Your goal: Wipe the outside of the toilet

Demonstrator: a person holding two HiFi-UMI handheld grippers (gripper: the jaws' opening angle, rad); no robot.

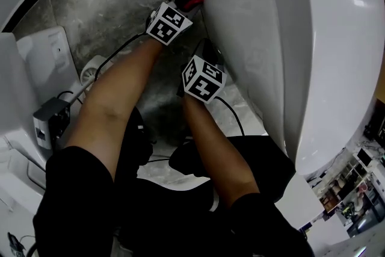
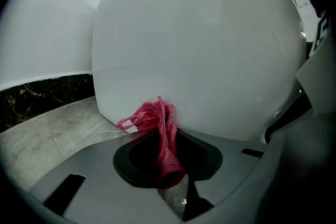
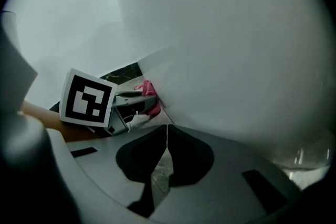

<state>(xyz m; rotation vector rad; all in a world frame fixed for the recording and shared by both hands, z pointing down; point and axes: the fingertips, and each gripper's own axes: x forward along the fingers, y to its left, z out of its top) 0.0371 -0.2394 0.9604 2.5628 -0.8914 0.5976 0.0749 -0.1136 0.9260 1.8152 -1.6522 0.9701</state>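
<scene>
Two grippers work low beside the toilet (image 2: 199, 50). My left gripper (image 2: 169, 176) is clamped on a pink cloth (image 2: 160, 128). My right gripper (image 3: 167, 128) has its jaws closed together with nothing between them.

1. Location of the cloth. In the head view it sits at the upper centre of the frame, at the foot of the white toilet wall where the wall meets the grey marbled floor (image 2: 52, 128). In the left gripper view its free end lies bunched against the porcelain, just below the centre of the frame.

2. Handling. I judge the cloth light, soft and limp, with an open mesh texture. It folds under any load and cannot push by itself, so wiping pressure must come from the jaw tips behind it. The hold is on one narrow end, which leaves the loose bunch free as the wiping face. The toilet is rigid, smooth and glossy, and probably slippery under the cloth.

3. Orientation. The cloth's long axis runs from the jaws straight ahead to the toilet, bottom to centre of the left gripper view. The gathered end points at the porcelain.

4. Right gripper. Its tips lie near the toilet wall, in the centre of the head view. Contact with the wall cannot be confirmed from these views.
</scene>
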